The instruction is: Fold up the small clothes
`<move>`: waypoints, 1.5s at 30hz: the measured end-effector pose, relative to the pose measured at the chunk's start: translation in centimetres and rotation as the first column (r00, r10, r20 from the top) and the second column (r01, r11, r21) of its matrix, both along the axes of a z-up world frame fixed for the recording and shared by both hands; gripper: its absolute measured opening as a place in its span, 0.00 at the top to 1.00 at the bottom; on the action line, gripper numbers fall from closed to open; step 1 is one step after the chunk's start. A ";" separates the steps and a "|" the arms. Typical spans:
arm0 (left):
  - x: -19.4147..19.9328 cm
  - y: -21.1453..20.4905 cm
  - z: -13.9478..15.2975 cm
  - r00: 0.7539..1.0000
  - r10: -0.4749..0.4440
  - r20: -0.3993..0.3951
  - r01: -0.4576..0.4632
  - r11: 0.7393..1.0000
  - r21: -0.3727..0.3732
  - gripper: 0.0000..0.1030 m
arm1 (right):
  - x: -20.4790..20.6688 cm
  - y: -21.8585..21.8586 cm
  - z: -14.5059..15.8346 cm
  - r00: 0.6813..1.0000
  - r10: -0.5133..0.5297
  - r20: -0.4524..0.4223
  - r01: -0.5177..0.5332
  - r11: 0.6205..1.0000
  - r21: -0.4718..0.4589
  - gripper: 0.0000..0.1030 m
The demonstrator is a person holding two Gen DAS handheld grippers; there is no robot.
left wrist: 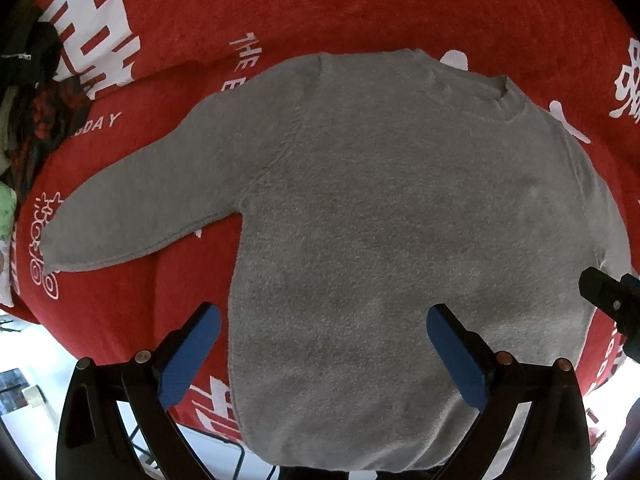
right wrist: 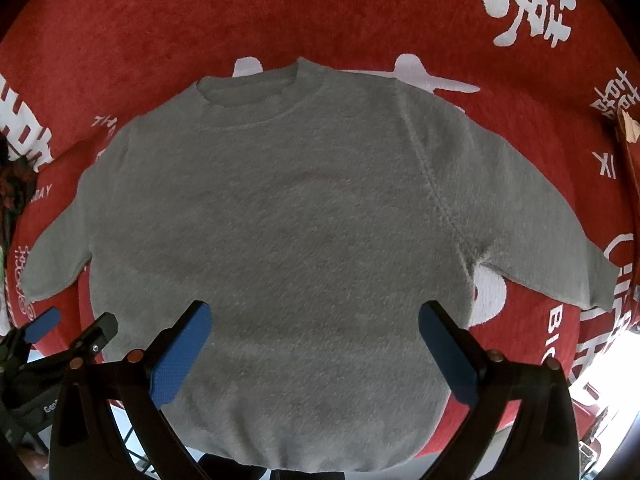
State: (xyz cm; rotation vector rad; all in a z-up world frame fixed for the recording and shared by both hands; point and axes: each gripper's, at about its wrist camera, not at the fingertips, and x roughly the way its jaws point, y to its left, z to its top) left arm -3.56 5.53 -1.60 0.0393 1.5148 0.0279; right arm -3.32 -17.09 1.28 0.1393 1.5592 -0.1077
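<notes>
A small grey fleece sweater lies flat on a red blanket, collar away from me and both sleeves spread out. It also shows in the right wrist view. My left gripper is open and empty above the sweater's lower left part; its left finger is over the blanket. My right gripper is open and empty above the sweater's lower middle. The right gripper's tip shows at the right edge of the left wrist view. The left gripper shows at the lower left of the right wrist view.
The red blanket carries white characters and lettering. Dark patterned clothes lie piled at the blanket's left edge. A white floor shows past the blanket's near edge. A brown object sits at the far right.
</notes>
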 end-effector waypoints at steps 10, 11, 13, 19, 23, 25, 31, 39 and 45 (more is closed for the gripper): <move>0.0 1.8 0.0 1.000 0.021 0.003 -0.021 1.000 -0.005 0.00 | -0.1 1.7 0.2 1.000 0.010 0.000 -0.010 1.000 0.010 0.00; 0.0 2.1 -0.1 1.000 0.028 0.003 -0.028 1.000 -0.012 0.00 | -0.2 1.9 0.3 1.000 0.012 0.005 -0.012 1.000 0.016 0.00; -0.1 2.9 -0.2 0.999 0.054 0.008 -0.053 0.998 -0.045 0.00 | -0.2 2.5 0.3 1.000 0.021 0.011 -0.021 0.999 0.024 0.00; -0.1 8.5 -0.5 0.973 0.227 0.029 -0.219 0.960 -0.177 0.00 | -0.2 4.4 0.2 0.999 0.049 0.016 -0.050 0.998 0.031 0.00; -0.2 13.1 -1.1 0.938 0.339 0.076 -0.314 0.921 -0.232 0.00 | -0.2 5.9 -0.2 0.997 0.077 0.009 -0.078 0.996 0.033 0.00; -0.3 15.9 -2.2 0.909 0.407 0.091 -0.369 0.886 -0.282 0.00 | -0.2 6.8 -0.6 0.996 0.094 0.006 -0.094 0.995 0.034 0.00; -0.8 22.1 -8.0 0.815 0.579 0.003 -0.499 0.705 -0.504 0.00 | -0.6 9.7 -2.4 0.989 0.146 -0.013 -0.145 0.988 0.051 0.00; -0.1 25.3 -11.2 0.704 0.708 -0.061 -0.546 0.484 -0.684 0.00 | -1.0 12.1 -3.5 0.987 0.162 -0.023 -0.159 0.984 0.078 0.00; -0.8 28.2 -7.7 0.610 0.785 0.112 -0.544 0.517 -0.660 0.00 | -0.8 14.4 -3.5 0.977 0.211 -0.027 -0.209 0.975 0.077 0.00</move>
